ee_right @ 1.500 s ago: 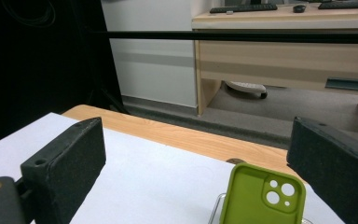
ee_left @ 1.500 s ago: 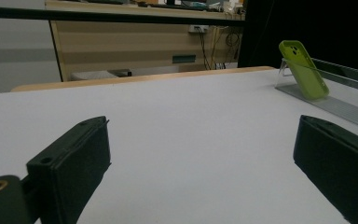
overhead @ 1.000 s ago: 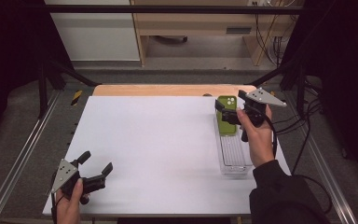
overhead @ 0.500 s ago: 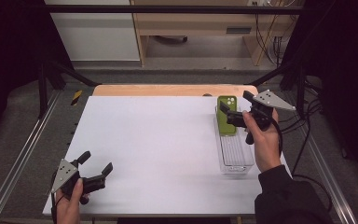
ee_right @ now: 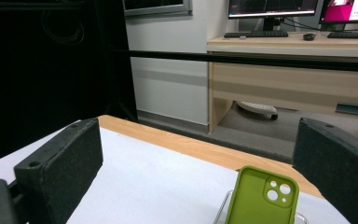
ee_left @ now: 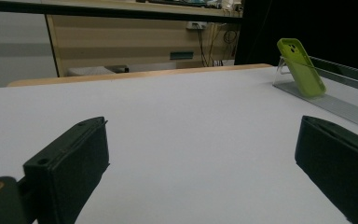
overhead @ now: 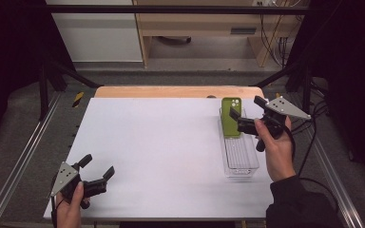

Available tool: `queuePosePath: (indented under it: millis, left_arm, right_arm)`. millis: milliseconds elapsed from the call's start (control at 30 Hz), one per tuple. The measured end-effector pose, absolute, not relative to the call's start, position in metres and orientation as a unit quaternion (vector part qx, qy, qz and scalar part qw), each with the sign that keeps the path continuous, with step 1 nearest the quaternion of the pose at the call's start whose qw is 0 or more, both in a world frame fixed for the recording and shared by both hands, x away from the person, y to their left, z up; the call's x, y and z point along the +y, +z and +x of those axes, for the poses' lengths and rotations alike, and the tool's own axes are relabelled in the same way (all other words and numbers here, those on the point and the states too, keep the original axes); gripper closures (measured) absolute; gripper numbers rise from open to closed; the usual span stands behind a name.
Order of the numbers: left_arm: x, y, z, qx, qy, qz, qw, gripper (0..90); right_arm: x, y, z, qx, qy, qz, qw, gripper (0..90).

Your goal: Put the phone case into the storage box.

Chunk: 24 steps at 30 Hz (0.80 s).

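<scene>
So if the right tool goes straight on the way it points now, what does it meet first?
Most likely the green phone case, which leans upright at the far end of the clear tray. It sits low between the open jaws of the right tool, so the tool might pass over it.

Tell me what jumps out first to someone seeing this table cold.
The bright green phone case grabs the eye: it leans upright at the far end of a clear plastic rack on the white table, toward its right side. The right gripper hangs open beside the case, apart from it, while the left gripper sits open near the front left corner.
</scene>
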State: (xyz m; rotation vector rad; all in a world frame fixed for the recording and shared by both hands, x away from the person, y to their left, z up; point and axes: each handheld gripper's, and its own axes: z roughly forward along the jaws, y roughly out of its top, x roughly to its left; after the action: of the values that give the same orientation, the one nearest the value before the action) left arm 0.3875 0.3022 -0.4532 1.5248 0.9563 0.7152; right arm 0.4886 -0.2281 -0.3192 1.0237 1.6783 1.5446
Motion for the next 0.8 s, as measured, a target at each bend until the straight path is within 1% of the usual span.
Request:
queuePosePath:
  millis: [800]
  left_arm:
    - [0.312, -0.454, 0.38, 0.409, 0.315, 0.647, 0.56, 2.2]
  right_arm:
    - [-0.27, -0.322, 0.463, 0.634, 0.572, 0.401, 0.33, 2.0]
